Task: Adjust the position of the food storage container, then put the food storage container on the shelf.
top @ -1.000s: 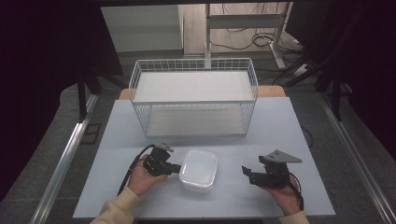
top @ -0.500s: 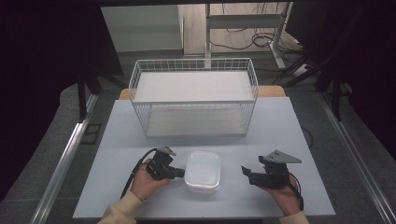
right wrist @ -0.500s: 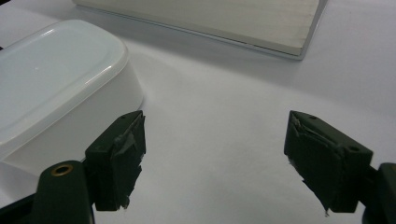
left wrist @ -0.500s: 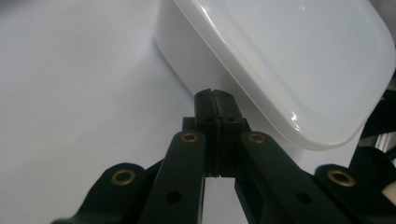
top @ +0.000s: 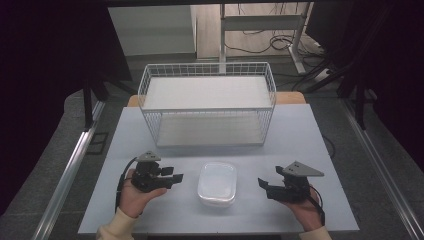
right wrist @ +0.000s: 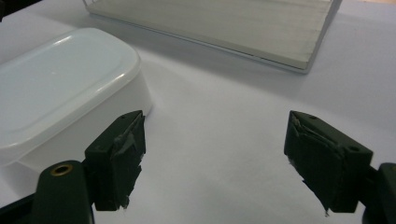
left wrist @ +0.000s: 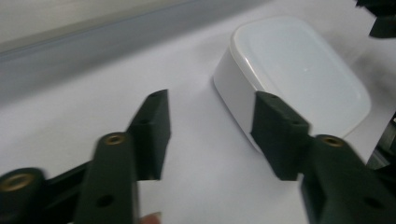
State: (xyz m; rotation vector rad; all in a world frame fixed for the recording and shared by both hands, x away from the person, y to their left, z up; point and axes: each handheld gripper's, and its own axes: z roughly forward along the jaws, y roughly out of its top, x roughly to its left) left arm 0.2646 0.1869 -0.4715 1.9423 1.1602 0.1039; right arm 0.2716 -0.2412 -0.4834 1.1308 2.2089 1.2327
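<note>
The left claw [top: 176, 178] rests in the person's left hand [top: 134, 192], jaws parted and pointing right. The right claw [top: 263, 184] (grey plate on top) sits in the right hand [top: 306, 209], jaws spread wide, pointing left.

The high view looks forward and down on the whole surface [top: 300, 135] from the person's side. Each tongs view sits low and close, and all three share the white container [top: 217, 183] [left wrist: 299, 79] [right wrist: 60, 88].
</note>
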